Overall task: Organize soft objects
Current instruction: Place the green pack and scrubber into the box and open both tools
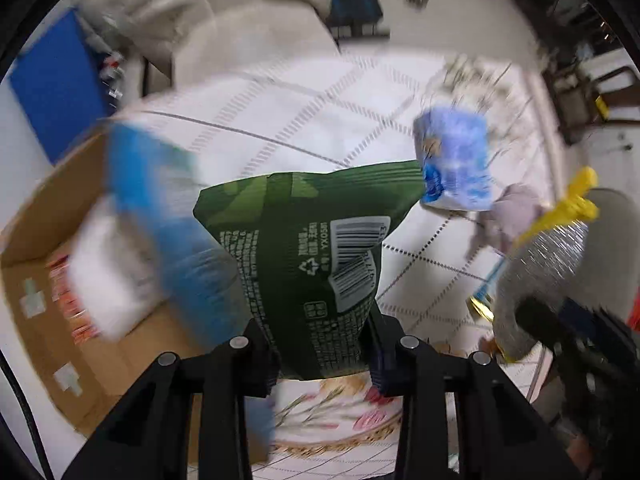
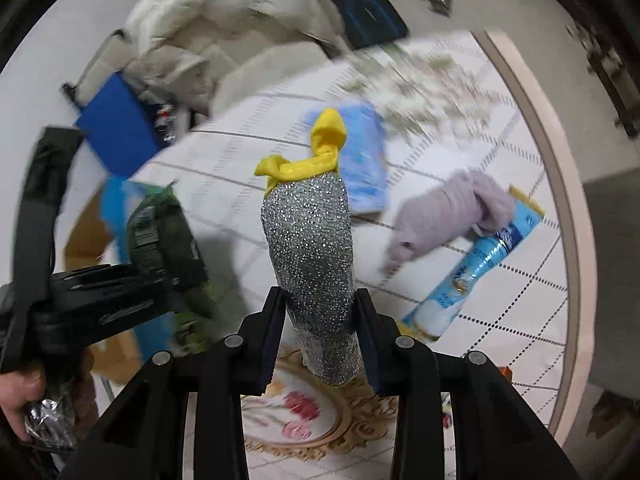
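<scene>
My left gripper (image 1: pixel 324 354) is shut on a green tissue pack (image 1: pixel 304 248) and holds it above the bed next to a cardboard box (image 1: pixel 44 240); the pack also shows in the right wrist view (image 2: pixel 160 232). My right gripper (image 2: pixel 320 328) is shut on a silver glittery scrubbing cloth with yellow trim (image 2: pixel 312 240), held upright; it also shows in the left wrist view (image 1: pixel 548 264). A blue tissue pack (image 1: pixel 454 162) (image 2: pixel 360 160), a lilac fluffy cloth (image 2: pixel 448 208) (image 1: pixel 508 216) and a light blue tube-shaped packet (image 2: pixel 476 260) lie on the white quilted cover (image 2: pixel 500 300).
The box holds a blue and white pack (image 1: pixel 160 240), blurred. A beige padded jacket (image 2: pixel 224 20) and a dark blue item (image 2: pixel 360 4) lie beyond the bed. A blue board (image 1: pixel 52 80) stands at the left. The bed's pink edge (image 2: pixel 560 160) runs along the right.
</scene>
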Available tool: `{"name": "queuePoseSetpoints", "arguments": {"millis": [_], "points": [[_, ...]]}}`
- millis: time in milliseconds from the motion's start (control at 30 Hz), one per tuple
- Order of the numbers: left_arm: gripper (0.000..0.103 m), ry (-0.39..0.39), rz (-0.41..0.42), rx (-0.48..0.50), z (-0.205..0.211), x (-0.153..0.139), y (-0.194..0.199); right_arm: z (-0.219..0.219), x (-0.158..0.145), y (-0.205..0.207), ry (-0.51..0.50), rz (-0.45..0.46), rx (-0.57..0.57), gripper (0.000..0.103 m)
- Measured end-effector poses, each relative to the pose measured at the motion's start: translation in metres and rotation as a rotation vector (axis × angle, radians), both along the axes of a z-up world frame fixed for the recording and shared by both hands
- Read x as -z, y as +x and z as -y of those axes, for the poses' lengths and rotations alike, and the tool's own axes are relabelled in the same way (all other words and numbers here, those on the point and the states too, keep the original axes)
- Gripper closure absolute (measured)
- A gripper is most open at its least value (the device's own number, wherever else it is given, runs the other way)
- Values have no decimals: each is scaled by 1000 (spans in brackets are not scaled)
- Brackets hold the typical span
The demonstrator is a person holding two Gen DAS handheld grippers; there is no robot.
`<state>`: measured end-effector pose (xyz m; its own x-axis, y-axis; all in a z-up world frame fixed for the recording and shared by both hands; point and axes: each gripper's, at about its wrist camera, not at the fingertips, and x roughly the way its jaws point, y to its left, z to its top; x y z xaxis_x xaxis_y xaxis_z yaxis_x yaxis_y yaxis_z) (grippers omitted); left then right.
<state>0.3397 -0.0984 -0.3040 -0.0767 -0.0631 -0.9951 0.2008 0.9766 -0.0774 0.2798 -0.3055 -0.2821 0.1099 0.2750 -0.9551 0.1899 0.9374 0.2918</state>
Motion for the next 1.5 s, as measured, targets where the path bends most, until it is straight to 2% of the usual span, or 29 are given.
{"name": "queuePoseSetpoints", "arguments": {"millis": [67, 167, 267, 333, 433, 500, 633, 867, 1033, 1100, 1133, 1200, 1233, 1267, 1300, 1333, 1467, 1500], "points": [[72, -19, 59, -38, -40, -39, -16, -23, -30, -3, 7, 45, -47, 66], [72, 17, 113, -107, -108, -72, -29, -78, -64, -6, 35, 93, -119, 66], [72, 99, 133, -175, -168, -83, -33, -140, -82, -12, 76, 121, -211, 66], [72, 154, 124, -218, -206, -80, -32, -187, -81, -14, 104, 111, -263, 66], [72, 215, 74, -266, -258, -58, -22, -250, -63, -16, 130, 65, -312, 66], [72, 220, 35, -272, -279, -36, -13, -290, -45, -18, 136, 23, -342, 66], [72, 243, -23, -269, -309, -2, 4, -341, -2, -17, 143, -57, -350, 66], [72, 252, -100, -232, -326, 38, 20, -375, 45, -8, 134, -159, -324, 66], [71, 223, -122, -224, -328, 46, 23, -380, 63, -6, 112, -201, -329, 65], [64, 182, -144, -250, -331, 43, 21, -381, 71, -4, 108, -222, -329, 62], [63, 165, -145, -258, -332, 41, 21, -382, 74, -4, 96, -237, -332, 60], [60, 142, -134, -266, -332, 33, 17, -384, 77, -2, 86, -255, -334, 35], [59, 135, -124, -270, -332, 27, 15, -383, 77, -2, 81, -259, -331, 29], [50, 122, -110, -277, -332, 21, 12, -383, 75, -2, 66, -257, -333, 25], [40, 111, -95, -285, -333, 14, 9, -383, 72, -2, 48, -249, -339, 25], [36, 99, -79, -292, -332, 8, 5, -383, 70, -2, 33, -244, -344, 24], [30, 62, -18, -325, -333, -19, -14, -385, 54, -4, -25, -209, -383, 11], [15, 67, 0, -326, -331, -25, -18, -384, 50, -5, -39, -196, -392, 8]]}}
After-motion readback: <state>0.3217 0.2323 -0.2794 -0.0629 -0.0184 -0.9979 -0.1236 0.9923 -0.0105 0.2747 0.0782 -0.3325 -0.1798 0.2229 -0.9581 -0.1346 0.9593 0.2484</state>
